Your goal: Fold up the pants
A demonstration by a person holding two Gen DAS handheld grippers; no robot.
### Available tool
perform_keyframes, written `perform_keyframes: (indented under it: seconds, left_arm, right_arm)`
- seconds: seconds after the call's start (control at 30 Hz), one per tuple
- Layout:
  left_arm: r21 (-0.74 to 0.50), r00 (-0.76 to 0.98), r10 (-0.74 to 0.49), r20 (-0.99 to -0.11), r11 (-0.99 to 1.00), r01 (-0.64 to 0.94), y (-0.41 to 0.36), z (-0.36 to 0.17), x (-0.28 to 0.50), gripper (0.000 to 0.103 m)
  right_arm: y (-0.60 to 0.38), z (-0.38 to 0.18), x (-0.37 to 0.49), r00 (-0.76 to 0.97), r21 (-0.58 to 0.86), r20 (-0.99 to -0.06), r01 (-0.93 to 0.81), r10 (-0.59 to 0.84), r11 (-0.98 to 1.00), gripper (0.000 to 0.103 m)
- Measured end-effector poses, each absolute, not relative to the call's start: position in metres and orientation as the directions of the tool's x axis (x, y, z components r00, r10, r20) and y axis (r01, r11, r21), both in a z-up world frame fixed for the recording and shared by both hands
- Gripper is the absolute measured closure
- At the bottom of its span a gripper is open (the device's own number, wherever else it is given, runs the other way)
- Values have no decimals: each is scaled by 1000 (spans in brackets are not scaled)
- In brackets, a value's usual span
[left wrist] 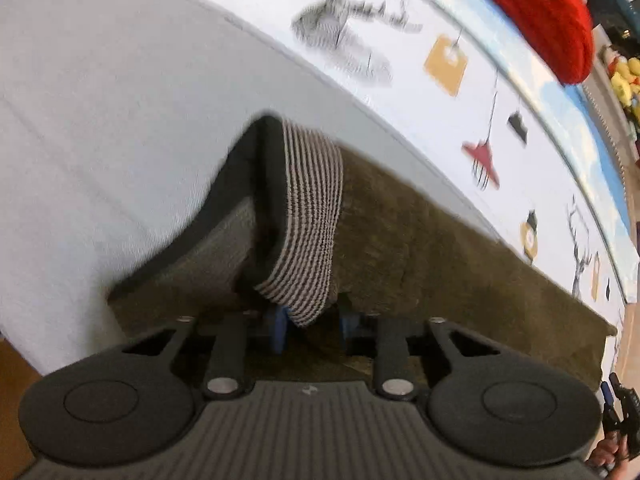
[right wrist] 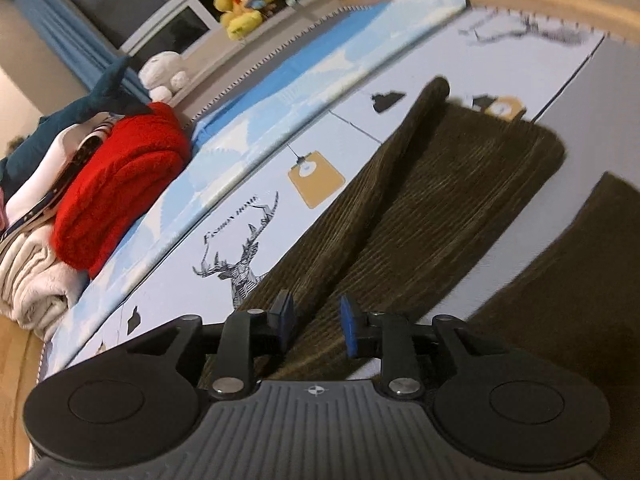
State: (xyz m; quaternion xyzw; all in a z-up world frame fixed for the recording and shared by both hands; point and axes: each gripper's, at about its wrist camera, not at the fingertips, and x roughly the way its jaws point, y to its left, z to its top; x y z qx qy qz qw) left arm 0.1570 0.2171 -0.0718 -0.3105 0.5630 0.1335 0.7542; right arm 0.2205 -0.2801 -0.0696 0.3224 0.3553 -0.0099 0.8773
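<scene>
Two grippers sit low over dark corduroy pants (right wrist: 432, 200) spread on a printed bedsheet (right wrist: 224, 200). The left gripper (left wrist: 312, 322) pinches the striped waistband (left wrist: 312, 216) between its blue pads, while the right gripper (right wrist: 316, 326) straddles a raised fold with its fingers apart. Farther back a red knit (right wrist: 120, 184) tops a clothes pile.

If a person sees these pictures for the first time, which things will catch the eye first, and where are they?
The dark brown corduroy pants lie across the printed bed sheet, filling the middle of the right wrist view. In the left wrist view the striped waistband hangs between the pads of the left gripper. The bright red knitted garment lies on a pile of clothes at the left of the right wrist view.
</scene>
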Motion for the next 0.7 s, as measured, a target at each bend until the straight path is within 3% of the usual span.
perform_keyframes:
  seconds: [0.17, 0.3, 0.6, 0.63, 0.67, 0.7]
  left_arm:
    - [-295, 419, -63, -906, 804, -516, 211, -49, 161, 81]
    - [-328, 366, -126, -922, 756, -566, 218, -60, 166, 68]
    - [-297, 300, -137, -944, 748, -593, 218, -81, 180, 68]
    - [-288, 298, -129, -946, 755, -589, 218, -80, 180, 69]
    - [-278, 298, -118, -947, 767, -579, 216, -79, 181, 74]
    - [-268, 297, -110, -948, 778, -568, 215, -79, 182, 75]
  right_arm:
    - [-299, -98, 260, 746, 625, -633, 337, 205, 704, 73]
    - [-310, -124, 288, 721, 623, -670, 415, 177, 663, 67]
    - [-310, -144, 324, 727, 633, -665, 430, 168, 643, 66]
    - [-307, -145, 326, 728, 624, -667, 428, 160, 654, 74]
    - [-306, -144, 327, 727, 613, -669, 426, 151, 665, 91]
    - [-303, -143, 329, 725, 601, -673, 424, 143, 678, 93]
